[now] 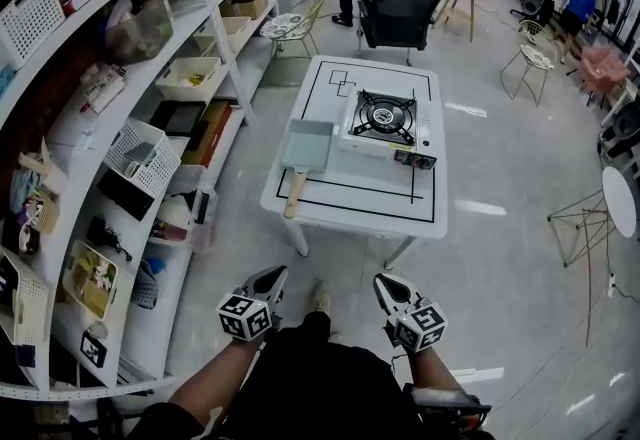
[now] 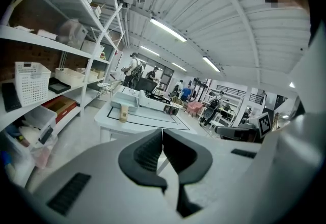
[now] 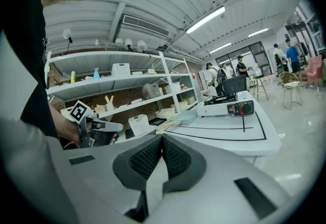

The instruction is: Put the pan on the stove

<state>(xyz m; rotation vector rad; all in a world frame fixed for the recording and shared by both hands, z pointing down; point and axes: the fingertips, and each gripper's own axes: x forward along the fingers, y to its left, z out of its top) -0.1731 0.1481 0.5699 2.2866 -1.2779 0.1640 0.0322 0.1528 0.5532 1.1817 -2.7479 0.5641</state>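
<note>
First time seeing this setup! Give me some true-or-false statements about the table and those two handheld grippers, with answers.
1. The pan sits on the stove. False: it lies on the table, beside the stove.
2. The left gripper and the right gripper are both shut and empty. True.
3. The pan's handle points toward the table's near edge. True.
4. The left gripper touches the pan. False: it is held low, well short of the table.
5. A black chair stands beyond the table. True.

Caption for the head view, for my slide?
Left gripper and right gripper shut, short of the table; pan beside the stove.
</note>
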